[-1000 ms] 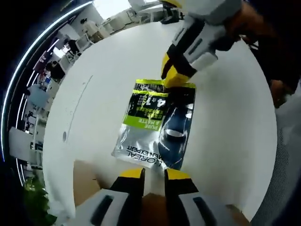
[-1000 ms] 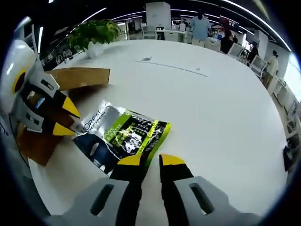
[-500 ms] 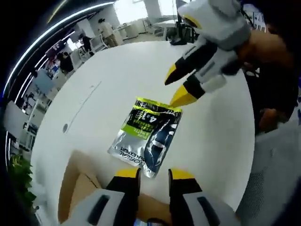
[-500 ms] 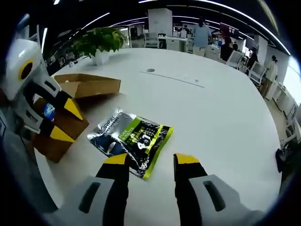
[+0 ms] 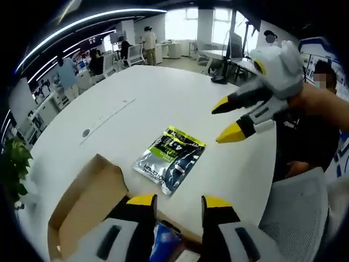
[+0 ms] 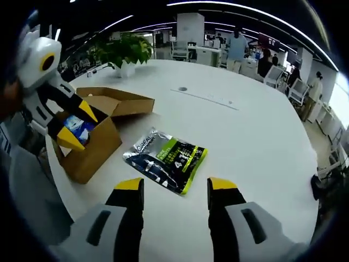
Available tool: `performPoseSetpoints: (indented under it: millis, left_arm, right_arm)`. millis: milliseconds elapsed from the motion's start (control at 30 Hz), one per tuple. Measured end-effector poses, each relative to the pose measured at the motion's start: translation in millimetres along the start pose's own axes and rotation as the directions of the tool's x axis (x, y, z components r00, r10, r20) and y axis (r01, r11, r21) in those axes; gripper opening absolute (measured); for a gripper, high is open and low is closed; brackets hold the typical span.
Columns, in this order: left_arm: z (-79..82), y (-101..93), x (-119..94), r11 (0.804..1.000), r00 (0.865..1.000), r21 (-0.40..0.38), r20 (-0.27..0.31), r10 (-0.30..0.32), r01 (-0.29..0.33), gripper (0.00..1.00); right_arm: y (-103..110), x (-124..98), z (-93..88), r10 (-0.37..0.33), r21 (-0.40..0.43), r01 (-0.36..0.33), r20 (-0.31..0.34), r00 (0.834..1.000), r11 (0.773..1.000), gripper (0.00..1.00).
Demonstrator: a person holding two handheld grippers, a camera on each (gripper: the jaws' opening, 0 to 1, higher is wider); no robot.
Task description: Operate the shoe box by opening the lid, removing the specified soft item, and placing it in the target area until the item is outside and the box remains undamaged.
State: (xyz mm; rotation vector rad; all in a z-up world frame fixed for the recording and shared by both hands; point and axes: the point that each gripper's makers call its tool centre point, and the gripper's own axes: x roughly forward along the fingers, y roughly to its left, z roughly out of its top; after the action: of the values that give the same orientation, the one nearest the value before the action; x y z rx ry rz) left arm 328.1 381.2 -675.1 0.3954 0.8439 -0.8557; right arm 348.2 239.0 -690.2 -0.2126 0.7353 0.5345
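Left gripper view: the left gripper (image 5: 177,201) rises from the bottom, yellow-tipped jaws apart, nothing between them. It hangs over the open cardboard shoe box (image 5: 87,202), whose lid flap lies folded back on the white table (image 5: 136,103). Something blue shows inside the box just below the jaws; I cannot tell what it is. The soft item, a silver, green and dark-blue pouch (image 5: 170,159), lies flat on the table just beyond the box's edge and ahead of the jaws, slightly to their left, touching neither. The right gripper (image 5: 228,119) comes in from the right, held in a person's hand (image 5: 322,101), its two yellow tips spread wide and raised above the table, beyond the pouch and to its right.

Right gripper view: the right gripper (image 6: 175,190) has its jaws wide apart and empty. The pouch (image 6: 166,159) lies just ahead of them, about centred on the gap, clear of both tips. Beside the pouch, to its left, stands the shoe box (image 6: 92,150), open, a blue packet (image 6: 76,126) inside. The left gripper (image 6: 75,126) hangs over the box opening, tips parted. A potted plant (image 6: 124,52) stands at the table's far edge.
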Motion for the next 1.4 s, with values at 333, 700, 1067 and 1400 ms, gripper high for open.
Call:
performPoseSetpoints:
  millis: [333,700,1067,1400]
  left_arm:
    - [-7.3,5.2,-31.3,0.999,0.999,-0.036,0.052,0.015,-0.014,0.42]
    - [-24.7,24.0,-68.7,0.992,0.993,-0.119,0.106,0.053,-0.040,0.53]
    - [-47.0,53.5,-95.6,0.977,0.984,-0.203,0.144,0.102,-0.072,0.58]
    - [-79.8,80.0,-119.1,0.952,0.974,-0.272,0.134,0.180,-0.138,0.58]
  right_arm:
    - [16.8,-23.2,7.9,-0.012,-0.028,0.013,0.011,1.000,1.000,0.57]
    - [30.5,-38.0,19.2,-0.009,-0.038,0.010,0.019,1.000,0.999,0.66]
    - [48.2,-41.4,38.5,0.029,-0.081,-0.025,0.044,0.999,0.996,0.69]
    - [70.0,-38.5,53.3,0.085,-0.129,-0.076,0.070,0.994,0.989,0.68]
